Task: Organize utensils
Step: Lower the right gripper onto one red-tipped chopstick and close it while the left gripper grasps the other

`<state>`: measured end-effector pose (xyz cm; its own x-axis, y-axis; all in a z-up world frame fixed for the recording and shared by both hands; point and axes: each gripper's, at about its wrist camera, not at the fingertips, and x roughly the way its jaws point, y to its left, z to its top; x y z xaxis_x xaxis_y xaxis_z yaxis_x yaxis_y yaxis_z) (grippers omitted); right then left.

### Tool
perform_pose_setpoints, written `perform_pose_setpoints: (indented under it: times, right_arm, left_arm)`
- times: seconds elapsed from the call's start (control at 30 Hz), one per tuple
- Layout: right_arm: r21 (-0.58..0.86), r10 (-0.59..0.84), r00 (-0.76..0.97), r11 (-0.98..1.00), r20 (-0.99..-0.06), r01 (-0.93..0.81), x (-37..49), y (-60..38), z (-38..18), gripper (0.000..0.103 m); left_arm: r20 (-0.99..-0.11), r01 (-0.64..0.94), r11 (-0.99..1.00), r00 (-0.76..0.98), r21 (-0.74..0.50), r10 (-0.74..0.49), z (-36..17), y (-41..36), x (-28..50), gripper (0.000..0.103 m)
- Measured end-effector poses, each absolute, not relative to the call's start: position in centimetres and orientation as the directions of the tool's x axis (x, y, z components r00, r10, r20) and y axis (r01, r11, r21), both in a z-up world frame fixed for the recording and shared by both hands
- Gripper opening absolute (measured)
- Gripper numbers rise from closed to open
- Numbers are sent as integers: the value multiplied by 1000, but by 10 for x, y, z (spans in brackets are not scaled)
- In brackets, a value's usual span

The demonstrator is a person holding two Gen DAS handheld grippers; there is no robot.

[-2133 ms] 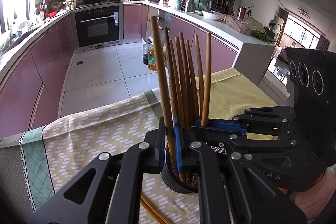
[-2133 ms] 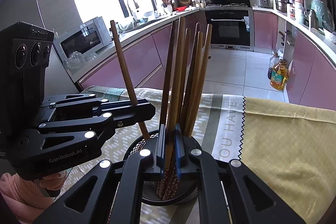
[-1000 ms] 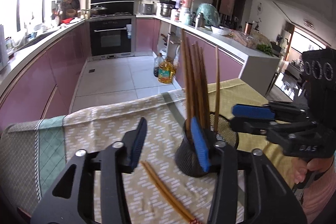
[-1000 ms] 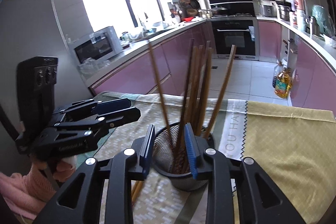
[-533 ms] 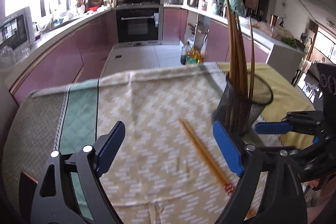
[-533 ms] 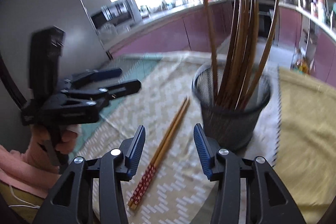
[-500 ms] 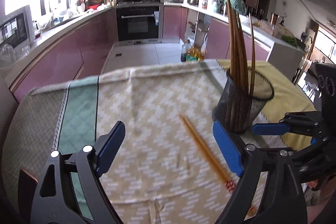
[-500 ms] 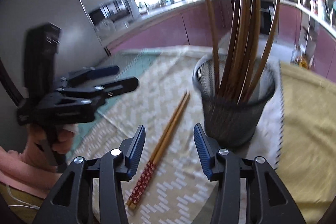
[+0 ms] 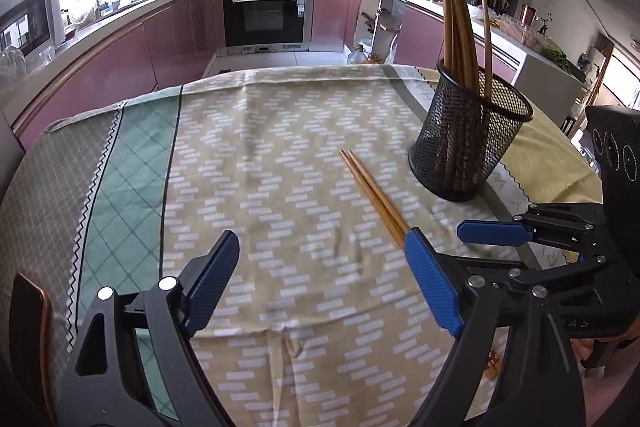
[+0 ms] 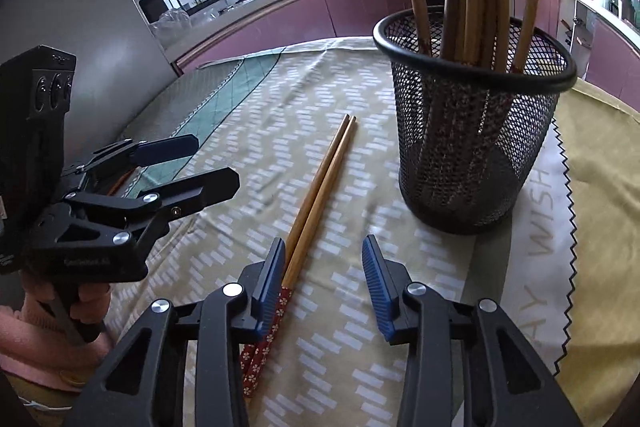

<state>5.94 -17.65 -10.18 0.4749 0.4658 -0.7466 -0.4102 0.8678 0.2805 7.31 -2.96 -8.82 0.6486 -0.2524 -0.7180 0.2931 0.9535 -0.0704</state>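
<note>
- Chopsticks (image 10: 320, 195), one loose pair, lying flat on the tablecloth (image 9: 248, 163) just beside the mesh cup (image 10: 472, 131); the rest of the sticks already stand upright in that cup
- Right gripper (image 10: 324, 279) low over the red patterned ends of the pair; its jaws have just been closing a little, yet they're released, gripping nothing; the pair sits hard against my left-hand pad, off centre in the gap
- Left gripper (image 9: 320, 279) spread wide over bare cloth, holding nothing; the pair's near part passes behind its right pad
- Risk, as I judge it: closing off centre could catch only one stick, or roll the two apart; sticks flat on soft cloth may mean I pinch fabric and drag the cup
- Risk: both grippers are near each other, so a careless swing could knock them together, or tip the cup
- Writing: "WISH" printed on the cloth's pale band beside the cup; letters on the left gripper's body too blurred to read
</note>
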Motion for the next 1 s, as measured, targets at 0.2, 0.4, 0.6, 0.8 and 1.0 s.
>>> perform_pose_setpoints:
  times: [0.2, 0.4, 0.6, 0.8, 1.0]
  right_arm:
    - [233, 430, 489, 881, -759, -412, 56, -171, -104, 37]
    - [210, 410, 500, 889, -762, -408, 57, -168, -104, 36]
    - [191, 392, 504, 894, -769, -405, 57, -167, -104, 33]
    - [175, 369, 501, 903, -783, -392, 60, -171, -103, 22]
    - [158, 359, 504, 904, -785, -398, 66, -167, -103, 23]
  left_arm:
    - [-721, 297, 953, 645, -68, -252, -90, -34, 69, 83]
    - [-722, 302, 951, 642, -69, -256, -90, -35, 69, 82]
    - [-724, 309, 949, 640, -64, -257, -92, -39, 69, 82]
    - [-729, 312, 948, 633, -67, -260, -94, -39, 71, 81]
    - [-736, 318, 946, 626, -60, -257, -97, -42, 72, 80]
